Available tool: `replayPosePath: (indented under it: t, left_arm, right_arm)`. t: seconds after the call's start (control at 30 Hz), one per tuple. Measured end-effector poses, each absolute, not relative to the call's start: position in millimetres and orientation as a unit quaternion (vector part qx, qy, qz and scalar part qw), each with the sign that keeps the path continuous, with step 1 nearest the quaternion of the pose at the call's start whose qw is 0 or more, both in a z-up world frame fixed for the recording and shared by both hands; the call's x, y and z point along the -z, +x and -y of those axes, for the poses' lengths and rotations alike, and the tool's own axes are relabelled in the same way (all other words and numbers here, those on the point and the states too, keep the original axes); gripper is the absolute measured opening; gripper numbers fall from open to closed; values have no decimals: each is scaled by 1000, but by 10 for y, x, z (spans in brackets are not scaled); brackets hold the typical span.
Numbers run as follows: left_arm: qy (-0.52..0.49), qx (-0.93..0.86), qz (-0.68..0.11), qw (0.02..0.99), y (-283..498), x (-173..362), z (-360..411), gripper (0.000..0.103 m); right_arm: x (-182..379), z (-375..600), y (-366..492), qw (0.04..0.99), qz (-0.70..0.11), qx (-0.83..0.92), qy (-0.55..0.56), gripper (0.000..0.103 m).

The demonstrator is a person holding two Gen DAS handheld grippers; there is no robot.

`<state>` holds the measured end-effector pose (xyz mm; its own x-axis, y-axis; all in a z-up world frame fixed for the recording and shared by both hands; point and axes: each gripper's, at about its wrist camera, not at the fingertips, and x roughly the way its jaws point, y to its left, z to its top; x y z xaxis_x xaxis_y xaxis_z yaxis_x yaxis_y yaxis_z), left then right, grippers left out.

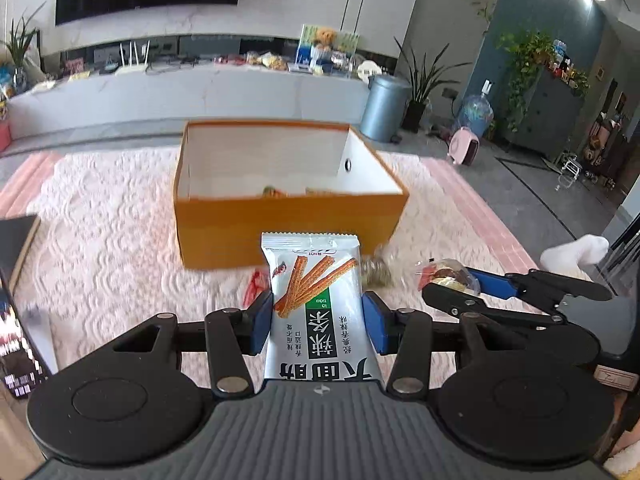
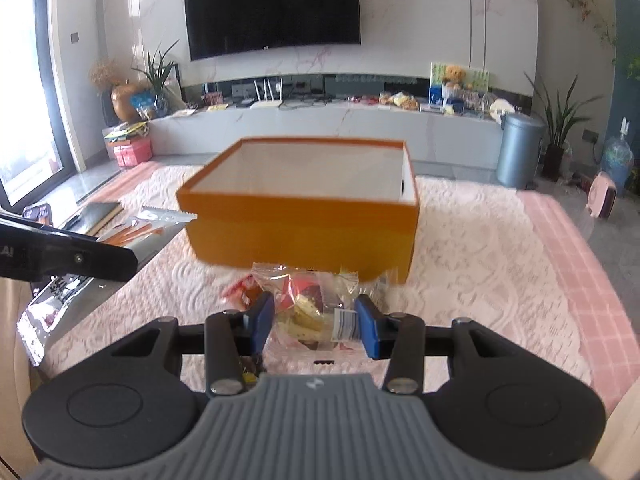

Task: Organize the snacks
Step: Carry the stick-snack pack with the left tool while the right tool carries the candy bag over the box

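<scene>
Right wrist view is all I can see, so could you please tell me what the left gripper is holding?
Observer: The left gripper is shut on a silver spicy-strip packet, gripped at both side edges.
Operator: Thank you. Is anything already inside the orange box?
Observer: Yes, the left wrist view looks over the near wall of the orange box and shows a couple of small items on its floor; they are too hidden to identify.
Operator: And does my right gripper look shut from there?
Observer: The right gripper appears shut on a clear-wrapped snack, to the right of the silver packet.
</scene>
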<state>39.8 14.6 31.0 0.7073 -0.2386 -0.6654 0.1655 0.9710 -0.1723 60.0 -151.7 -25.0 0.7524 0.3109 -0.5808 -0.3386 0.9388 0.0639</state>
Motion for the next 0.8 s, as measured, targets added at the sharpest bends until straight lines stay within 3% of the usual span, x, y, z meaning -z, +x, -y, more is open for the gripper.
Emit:
replayPosePath:
  t: [0.43, 0.8]
  left_arm:
    - [-37, 118, -340, 932, 953, -471, -72, 54]
    - [-88, 80, -323, 939, 1619, -497, -215, 54]
  right_arm:
    - [-238, 1427, 1097, 956, -223, -180, -56, 43]
    - [-225, 1350, 1862, 956, -230, -176, -40, 43]
